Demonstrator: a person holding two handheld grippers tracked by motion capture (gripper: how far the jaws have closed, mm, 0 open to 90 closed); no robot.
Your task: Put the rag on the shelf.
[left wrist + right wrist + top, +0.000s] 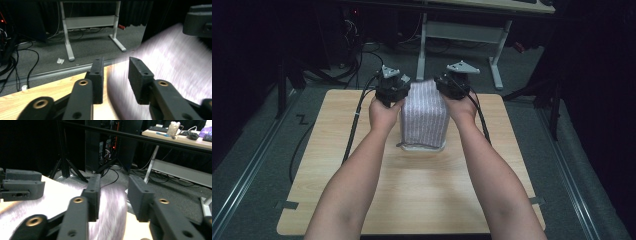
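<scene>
My left gripper [393, 86] sits at the far left corner of the striped cloth [424, 115], which lies folded into a tall, draped stack on the middle of the wooden table [337, 165]. In the left gripper view its 2 jaws stand about half open with the cloth's edge blurred between them, no pad pressing on it, so I hold nothing there. My right gripper [453, 82] is at the far right corner, its jaws likewise about half open around a blurred fold, gripping nothing.

I judge this to be the let-go of a fold. To do it well, I would keep both pairs of jaws wide and draw them away level and together, so neither pad snags the fabric and pulls the top layer askew.

The high view gives me the whole stack and its pale bottom layer; the left gripper view adds the floor and a desk frame [68, 37] beyond; the right gripper view shows a desk with keyboards [175, 135].
</scene>
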